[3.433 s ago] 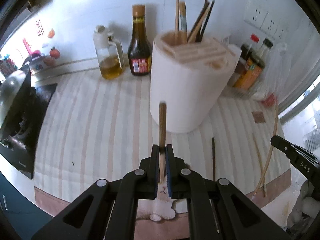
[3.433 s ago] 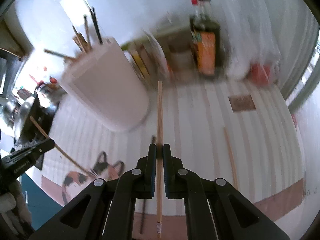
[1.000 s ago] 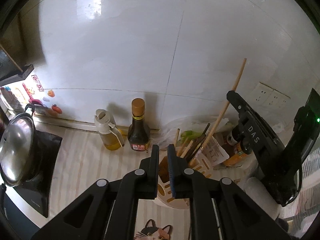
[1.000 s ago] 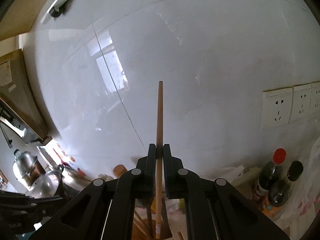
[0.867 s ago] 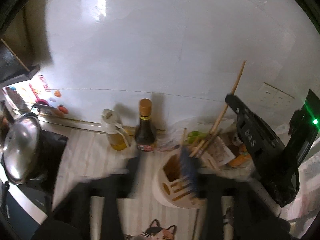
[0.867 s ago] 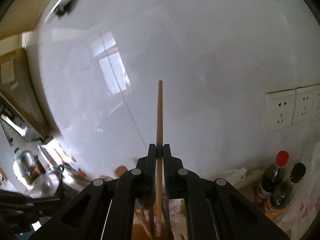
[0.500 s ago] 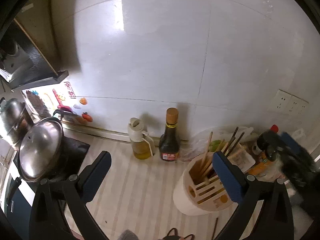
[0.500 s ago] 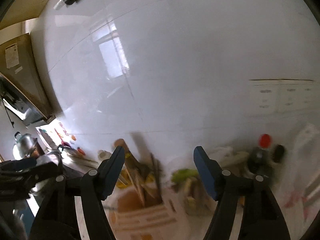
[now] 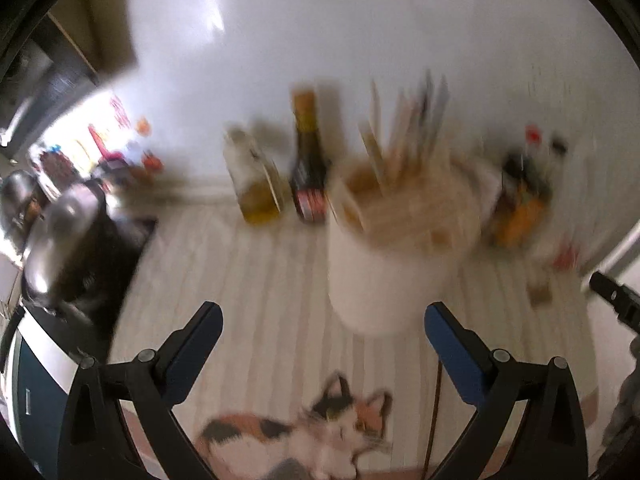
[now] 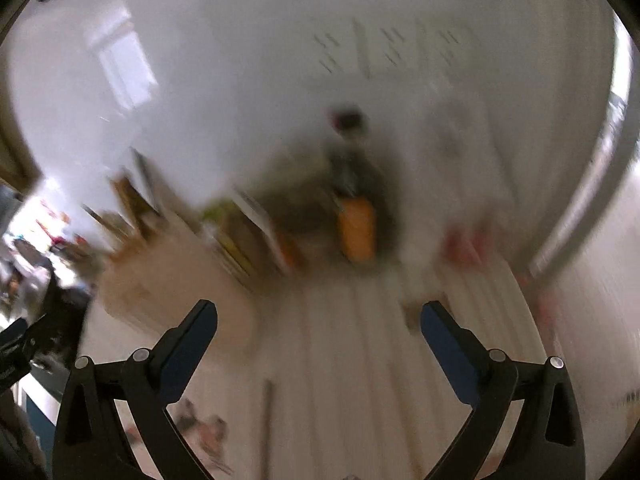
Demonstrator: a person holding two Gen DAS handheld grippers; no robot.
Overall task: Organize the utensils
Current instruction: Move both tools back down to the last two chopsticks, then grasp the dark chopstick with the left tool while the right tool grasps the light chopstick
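Chopsticks stand bundled in the white holder on the striped bench. Both tongs, left and right, are spread wide and empty. A dark chopstick lies near the left tongs; approach it slowly, since both views are blurred.

A white utensil holder stands upright toward the back of the striped countertop, chopsticks sticking up from it. One dark chopstick lies flat near the front edge.
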